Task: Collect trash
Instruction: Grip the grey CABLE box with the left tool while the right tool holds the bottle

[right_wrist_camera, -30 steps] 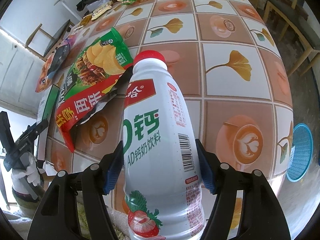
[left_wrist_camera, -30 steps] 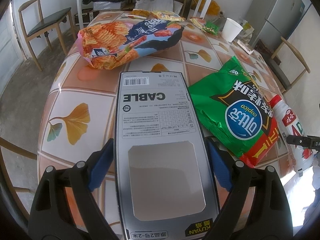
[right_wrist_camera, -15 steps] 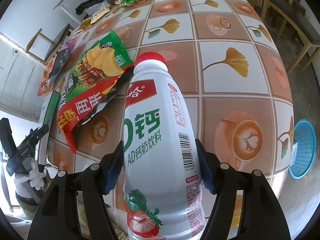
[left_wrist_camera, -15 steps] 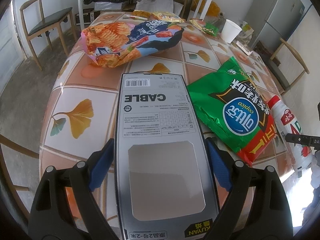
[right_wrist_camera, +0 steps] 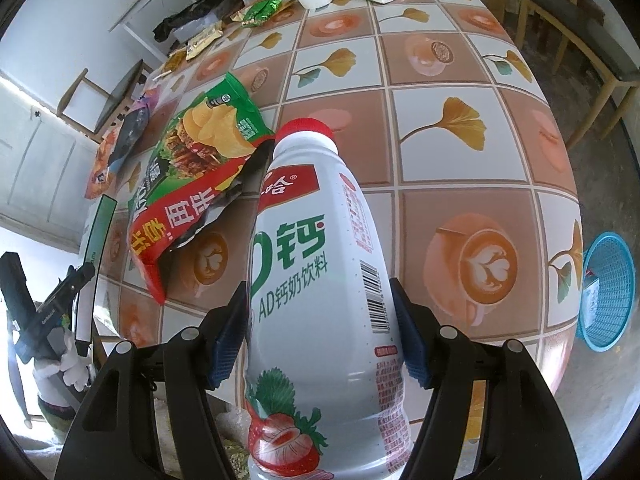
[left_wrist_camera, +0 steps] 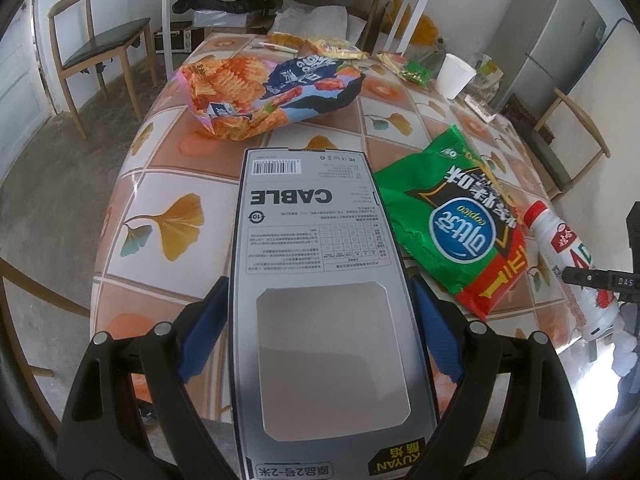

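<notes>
A: What's biggest here?
B: The tiled table [left_wrist_camera: 168, 160], then the green chip bag [left_wrist_camera: 448, 216] lying right of centre, with an orange snack bag [left_wrist_camera: 264, 96] at the far left.

A: And the left gripper [left_wrist_camera: 320, 328]?
B: Clamped on a grey cable box [left_wrist_camera: 320, 280], held above the table's near edge.

A: The right gripper [right_wrist_camera: 320, 328]?
B: Its pads press a white drink bottle [right_wrist_camera: 320, 288] with a red cap, just right of the green bag. A blue basket [right_wrist_camera: 608, 292] sits on the floor, far right.
</notes>
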Demonstrator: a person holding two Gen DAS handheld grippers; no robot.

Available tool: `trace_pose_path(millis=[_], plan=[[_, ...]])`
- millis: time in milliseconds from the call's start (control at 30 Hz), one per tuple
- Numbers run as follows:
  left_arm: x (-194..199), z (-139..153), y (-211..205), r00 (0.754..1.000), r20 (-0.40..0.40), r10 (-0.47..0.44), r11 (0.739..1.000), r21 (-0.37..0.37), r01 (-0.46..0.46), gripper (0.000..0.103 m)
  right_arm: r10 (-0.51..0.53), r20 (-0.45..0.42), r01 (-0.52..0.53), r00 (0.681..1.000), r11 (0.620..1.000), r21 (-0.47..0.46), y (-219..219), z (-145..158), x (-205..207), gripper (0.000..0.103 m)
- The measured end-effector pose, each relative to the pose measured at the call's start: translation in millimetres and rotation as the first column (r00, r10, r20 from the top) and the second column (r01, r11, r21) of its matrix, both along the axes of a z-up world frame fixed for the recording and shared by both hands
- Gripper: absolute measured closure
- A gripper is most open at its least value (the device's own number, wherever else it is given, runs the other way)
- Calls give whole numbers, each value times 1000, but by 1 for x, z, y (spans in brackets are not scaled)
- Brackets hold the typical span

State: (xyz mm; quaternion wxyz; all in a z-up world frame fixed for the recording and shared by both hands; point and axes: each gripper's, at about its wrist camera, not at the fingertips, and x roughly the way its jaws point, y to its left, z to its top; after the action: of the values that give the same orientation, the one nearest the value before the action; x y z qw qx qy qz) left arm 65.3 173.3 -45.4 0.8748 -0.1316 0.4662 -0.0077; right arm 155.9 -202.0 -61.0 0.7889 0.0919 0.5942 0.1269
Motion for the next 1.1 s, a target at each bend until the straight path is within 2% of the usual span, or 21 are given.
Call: trace_pose_path(millis=[1100], plan=[[-14, 60, -12, 983, 175, -49, 998, -39, 57, 20, -58, 100, 55, 993, 998, 36, -18, 38, -20, 38]])
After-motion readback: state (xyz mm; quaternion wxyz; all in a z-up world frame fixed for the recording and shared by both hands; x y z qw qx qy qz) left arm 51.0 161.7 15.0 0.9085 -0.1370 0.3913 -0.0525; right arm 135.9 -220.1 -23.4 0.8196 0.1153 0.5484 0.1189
